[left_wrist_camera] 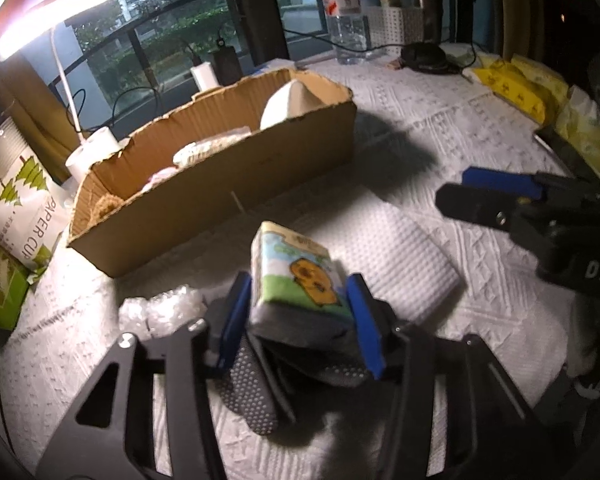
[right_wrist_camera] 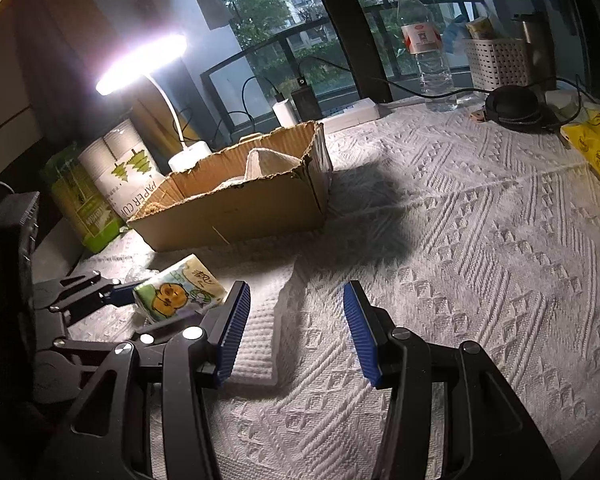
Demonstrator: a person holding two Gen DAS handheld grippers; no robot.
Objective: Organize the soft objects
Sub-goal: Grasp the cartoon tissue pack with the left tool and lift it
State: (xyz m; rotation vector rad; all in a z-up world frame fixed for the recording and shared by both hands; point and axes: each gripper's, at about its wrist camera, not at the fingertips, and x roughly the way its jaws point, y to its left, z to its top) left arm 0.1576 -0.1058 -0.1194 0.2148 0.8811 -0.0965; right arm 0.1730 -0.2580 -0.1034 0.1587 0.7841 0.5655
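Note:
A small tissue pack (left_wrist_camera: 296, 276) printed with an orange cartoon figure sits between the blue pads of my left gripper (left_wrist_camera: 300, 320), which is shut on it. Under it lies a grey sock with white grip dots (left_wrist_camera: 252, 392). The right wrist view shows the same tissue pack (right_wrist_camera: 176, 292) tilted in that grip. My right gripper (right_wrist_camera: 296, 320) stands open over a folded white cloth (right_wrist_camera: 260, 336), with nothing between its fingers. The cardboard box (left_wrist_camera: 220, 200) behind holds several soft items.
Crumpled clear plastic (left_wrist_camera: 160, 312) lies left of my left gripper. A paper cup sleeve (left_wrist_camera: 24, 200) and a lit lamp (right_wrist_camera: 140, 60) stand left of the box. A water bottle (right_wrist_camera: 428, 52), a white basket (right_wrist_camera: 496, 64) and yellow packs (left_wrist_camera: 516, 88) are at the back right.

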